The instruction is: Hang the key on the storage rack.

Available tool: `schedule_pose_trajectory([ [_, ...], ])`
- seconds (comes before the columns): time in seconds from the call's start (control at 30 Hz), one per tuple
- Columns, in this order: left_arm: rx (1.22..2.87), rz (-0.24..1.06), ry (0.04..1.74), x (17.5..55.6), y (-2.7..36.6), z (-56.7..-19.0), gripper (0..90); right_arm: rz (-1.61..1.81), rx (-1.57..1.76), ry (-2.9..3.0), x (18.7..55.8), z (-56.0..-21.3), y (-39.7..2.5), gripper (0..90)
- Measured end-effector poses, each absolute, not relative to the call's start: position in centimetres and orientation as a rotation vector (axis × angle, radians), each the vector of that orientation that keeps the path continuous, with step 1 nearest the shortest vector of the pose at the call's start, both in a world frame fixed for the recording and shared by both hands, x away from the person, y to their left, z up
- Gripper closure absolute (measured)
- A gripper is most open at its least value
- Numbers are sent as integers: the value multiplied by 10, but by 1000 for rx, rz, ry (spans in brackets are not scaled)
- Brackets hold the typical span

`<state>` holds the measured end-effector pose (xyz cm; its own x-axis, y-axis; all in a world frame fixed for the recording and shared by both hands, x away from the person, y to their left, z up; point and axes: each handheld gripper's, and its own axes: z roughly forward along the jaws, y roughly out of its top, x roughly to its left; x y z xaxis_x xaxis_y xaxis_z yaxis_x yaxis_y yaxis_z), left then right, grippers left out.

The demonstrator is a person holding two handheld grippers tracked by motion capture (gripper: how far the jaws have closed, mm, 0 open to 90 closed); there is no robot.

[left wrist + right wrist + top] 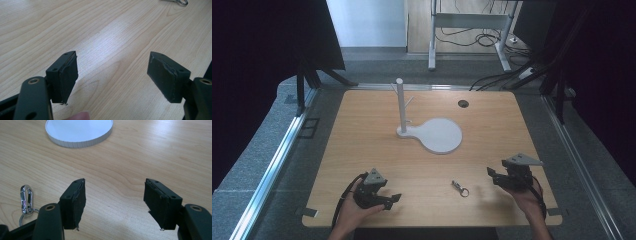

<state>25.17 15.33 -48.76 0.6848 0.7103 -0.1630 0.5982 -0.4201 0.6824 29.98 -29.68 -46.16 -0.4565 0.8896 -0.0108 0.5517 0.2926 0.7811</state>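
Note:
A small silver carabiner with a key ring [459, 188] lies flat on the wooden table [362, 145] near its front edge. It lies between my two grippers and touches neither. My left gripper [393, 200] is at the front left, held in a hand and pointing right; in the left gripper view [112, 75] its jaws stand open over bare wood, with the carabiner [176, 1] far off at the top edge. At the front right, my right gripper [491, 176] points left. Its own view [115, 202] shows it open and empty, with the carabiner [26, 200] to its left.
A white stand [401, 107] with an upright post and short pegs rises mid-table from a round flat base [441, 135], whose rim [78, 142] lies ahead of the right gripper. A dark cable hole [463, 103] is at the back. Metal rails [277, 160] run along both sides of the table.

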Motion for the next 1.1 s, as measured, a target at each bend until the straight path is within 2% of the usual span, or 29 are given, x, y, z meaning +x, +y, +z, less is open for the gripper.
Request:
schedule_pose_trajectory([
  [1.1,2147,203,996,251,158,-485,247,1033,1286,2150,294,-456,-299,391],
])
